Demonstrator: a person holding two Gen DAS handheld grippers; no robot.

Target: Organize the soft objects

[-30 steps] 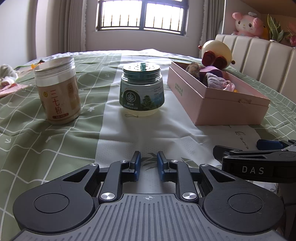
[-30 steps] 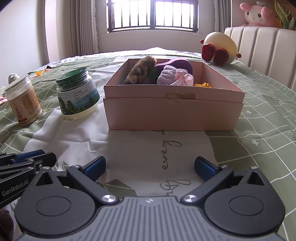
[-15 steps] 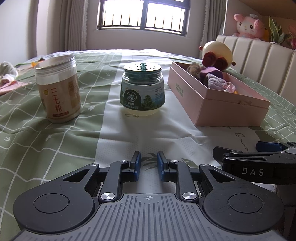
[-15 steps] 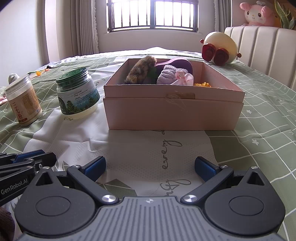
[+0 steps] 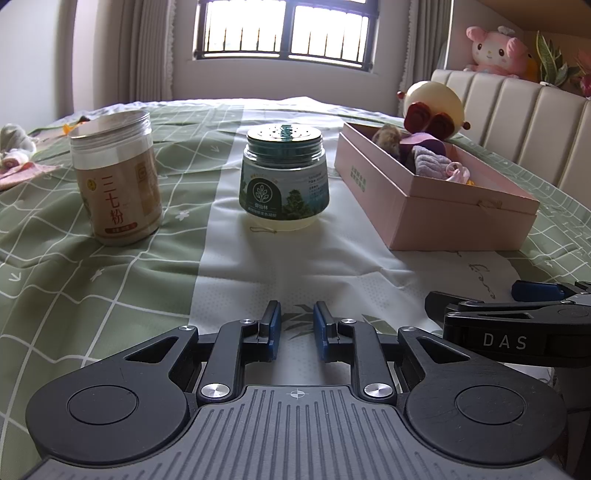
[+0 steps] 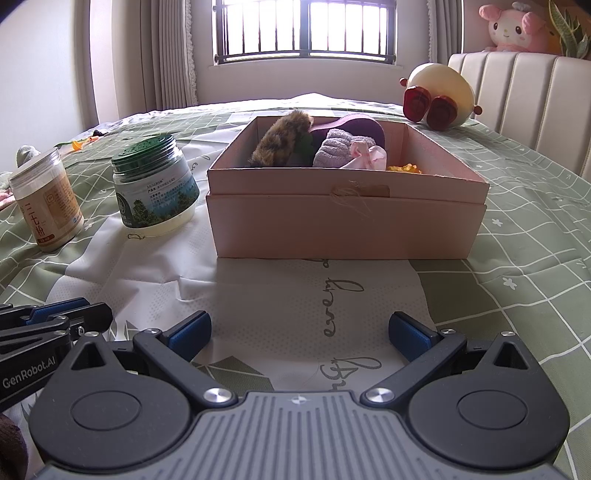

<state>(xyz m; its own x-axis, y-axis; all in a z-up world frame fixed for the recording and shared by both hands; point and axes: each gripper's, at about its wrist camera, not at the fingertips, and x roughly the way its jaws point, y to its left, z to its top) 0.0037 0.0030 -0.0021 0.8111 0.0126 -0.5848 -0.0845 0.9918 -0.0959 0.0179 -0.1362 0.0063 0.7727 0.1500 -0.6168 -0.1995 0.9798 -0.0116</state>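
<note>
A pink cardboard box [image 6: 347, 225] sits open on the bed, straight ahead in the right wrist view and at the right [image 5: 454, 218] in the left wrist view. Inside lie a brown furry toy [image 6: 282, 138], a purple item [image 6: 364, 125], a lilac fluffy cloth [image 6: 338, 147], a pink ribbon piece [image 6: 369, 155] and something yellow [image 6: 404, 168]. My right gripper [image 6: 299, 325] hovers in front of the box, jaws wide open and empty. My left gripper [image 5: 297, 314] is beside it on the left, jaws a narrow gap apart with nothing between them.
A beige jar [image 5: 116, 177] and a green-lidded jar [image 5: 284, 177] stand left of the box. A round cream plush [image 6: 436, 92] lies behind it by the padded headboard [image 6: 528, 96], with a pink plush [image 6: 513, 27] on top. Small cloths [image 5: 14, 147] lie far left.
</note>
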